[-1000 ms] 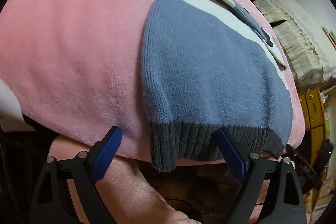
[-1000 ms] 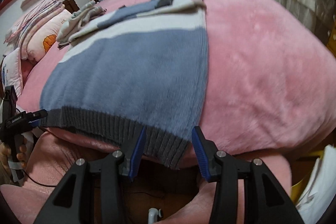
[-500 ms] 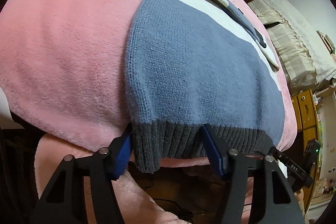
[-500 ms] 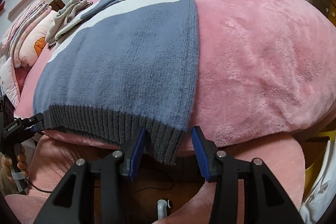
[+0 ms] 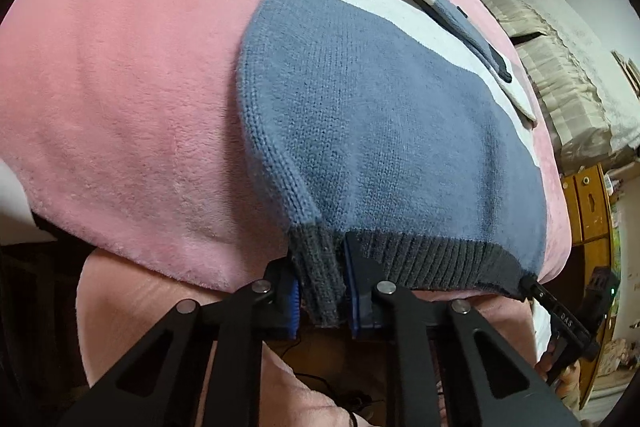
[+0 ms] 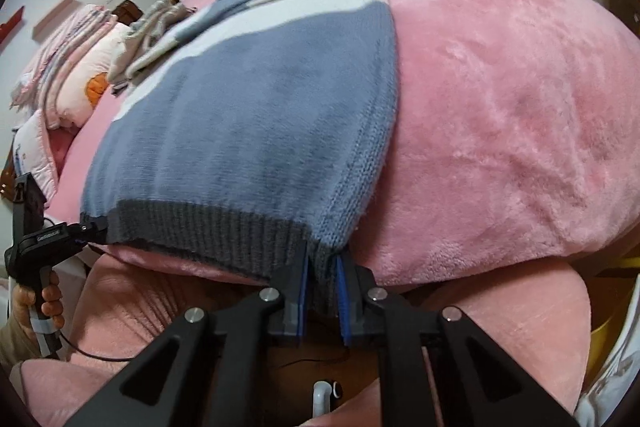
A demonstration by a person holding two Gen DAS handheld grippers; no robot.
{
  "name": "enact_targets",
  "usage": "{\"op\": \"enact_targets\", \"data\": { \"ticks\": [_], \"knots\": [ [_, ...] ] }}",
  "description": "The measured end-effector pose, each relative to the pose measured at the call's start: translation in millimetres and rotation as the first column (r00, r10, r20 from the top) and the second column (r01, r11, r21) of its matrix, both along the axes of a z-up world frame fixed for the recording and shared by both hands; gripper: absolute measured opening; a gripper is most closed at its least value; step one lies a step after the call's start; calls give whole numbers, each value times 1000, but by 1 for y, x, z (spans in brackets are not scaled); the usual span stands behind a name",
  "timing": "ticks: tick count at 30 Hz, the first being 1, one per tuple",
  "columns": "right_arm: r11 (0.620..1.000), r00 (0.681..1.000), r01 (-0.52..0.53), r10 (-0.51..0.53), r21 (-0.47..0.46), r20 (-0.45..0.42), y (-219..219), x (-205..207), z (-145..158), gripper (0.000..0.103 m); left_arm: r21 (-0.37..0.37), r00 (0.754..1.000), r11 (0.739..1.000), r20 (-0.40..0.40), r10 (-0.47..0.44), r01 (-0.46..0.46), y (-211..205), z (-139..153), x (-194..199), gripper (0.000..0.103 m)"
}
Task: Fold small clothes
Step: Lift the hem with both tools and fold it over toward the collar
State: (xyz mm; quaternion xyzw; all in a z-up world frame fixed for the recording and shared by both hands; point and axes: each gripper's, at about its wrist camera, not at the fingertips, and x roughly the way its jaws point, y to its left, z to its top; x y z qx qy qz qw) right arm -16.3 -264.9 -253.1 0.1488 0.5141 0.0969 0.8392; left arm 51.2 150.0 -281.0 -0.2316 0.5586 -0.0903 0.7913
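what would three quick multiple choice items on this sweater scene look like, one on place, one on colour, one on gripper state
1. Where does the sweater lie?
A. on a pink blanket
B. in a basket
C. on a wooden floor

2. What colour is its ribbed hem?
A. white
B. dark grey
C. red

3. How is the left hand-held gripper?
A. open, clear of the cloth
B. shut on the hem's corner
C. holding a sock

Answers: 1 A, plush pink blanket surrounds it on both sides. 2 B, the dark grey band runs below the blue knit. 3 B, both blue pads pinch the corner; the right hand-held gripper clamps the other corner likewise.
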Motion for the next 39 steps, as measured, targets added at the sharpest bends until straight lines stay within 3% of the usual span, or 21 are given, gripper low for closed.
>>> {"op": "enact_targets", "data": {
  "ticks": [3,6,16,21,27,31,39],
  "knots": [
    [1000,1000,-14,14,10,28,-1,-3,14,11,-2,999,1000,-15,30,-30,2,6,1,9],
    [998,997,-12,8,55,77,-12,-6,38,11,-51,998,996,3,67,-66,12,22,-1,8],
    [985,953,-32,-21,168,303,-34,27,139,11,-259,971,959,174,165,-116,25,105,32,8],
    [972,927,-16,-74,234,368,-42,67,171,11,-332,940,935,262,216,-123,31,152,72,8],
    [946,899,43,-177,321,401,-65,128,190,11,-399,885,901,339,319,-172,39,193,142,8],
    [944,888,66,-202,322,413,-69,182,192,10,-368,879,910,346,327,-194,28,197,206,8],
    [946,908,156,-251,285,335,-71,305,147,10,-248,901,933,285,328,-261,6,144,339,8]
  ]
}}
